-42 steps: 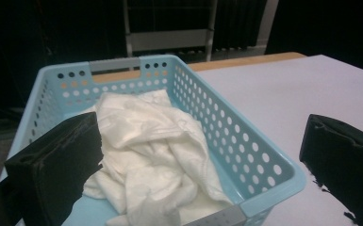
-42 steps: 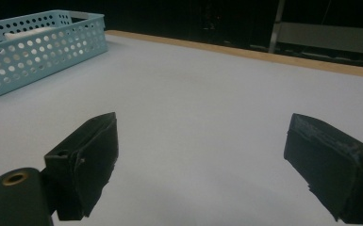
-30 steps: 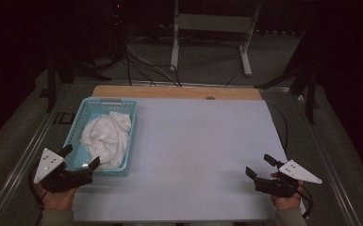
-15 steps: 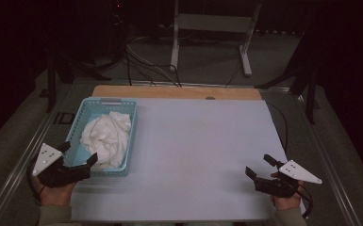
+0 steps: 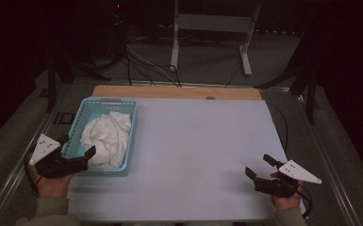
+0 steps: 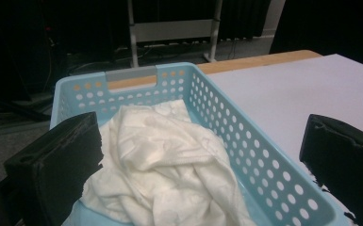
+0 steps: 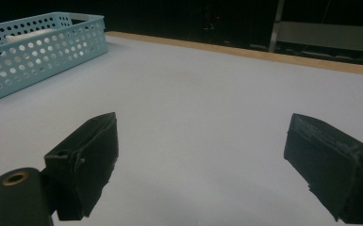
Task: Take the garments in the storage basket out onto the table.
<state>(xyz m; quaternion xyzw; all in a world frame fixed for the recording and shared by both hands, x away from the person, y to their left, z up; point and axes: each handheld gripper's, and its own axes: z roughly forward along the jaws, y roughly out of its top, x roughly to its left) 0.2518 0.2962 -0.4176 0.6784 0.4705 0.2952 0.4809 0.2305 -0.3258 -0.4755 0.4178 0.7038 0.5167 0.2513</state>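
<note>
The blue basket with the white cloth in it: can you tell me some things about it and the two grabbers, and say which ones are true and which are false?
1. The white cloth lies crumpled inside the light blue basket. True.
2. The left gripper is shut on the cloth. False: its jaws stand wide open at the near end of the basket, holding nothing.
3. The basket stands on the right side of the table. False: it stands on the left side, near the left gripper.
4. The right gripper is open, over bare table. True.
5. The basket's walls are full of small round holes. True.
</note>
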